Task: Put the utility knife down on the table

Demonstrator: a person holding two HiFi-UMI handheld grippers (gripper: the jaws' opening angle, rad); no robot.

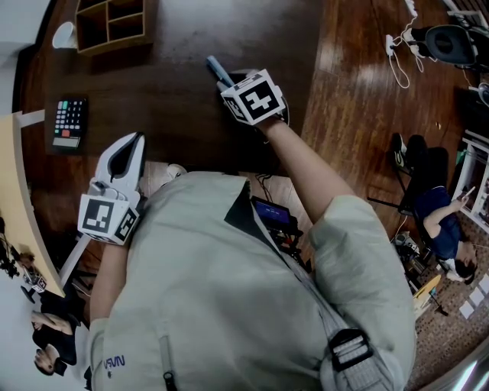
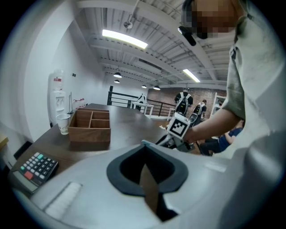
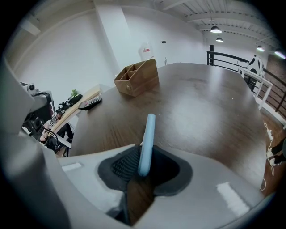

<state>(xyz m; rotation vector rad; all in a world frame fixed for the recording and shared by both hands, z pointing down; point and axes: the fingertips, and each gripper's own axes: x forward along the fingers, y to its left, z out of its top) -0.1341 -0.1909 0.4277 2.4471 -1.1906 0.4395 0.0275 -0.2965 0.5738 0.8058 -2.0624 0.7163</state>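
Note:
A light blue utility knife (image 1: 217,69) sticks out from my right gripper (image 1: 229,79), which is shut on its handle over the dark wooden table (image 1: 176,99). In the right gripper view the utility knife (image 3: 147,136) stands between the pads of the right gripper (image 3: 144,154) and points out across the table top (image 3: 201,112). Whether its far end touches the wood I cannot tell. My left gripper (image 1: 131,143) hangs at the table's near edge, shut with nothing in it. In its own view the left gripper (image 2: 144,145) looks toward the right one.
A wooden organizer box (image 1: 111,23) stands at the far left of the table, with a paper cup (image 1: 63,34) beside it. A calculator (image 1: 69,121) lies at the left edge. A seated person (image 1: 443,221) and cables (image 1: 397,53) are on the floor to the right.

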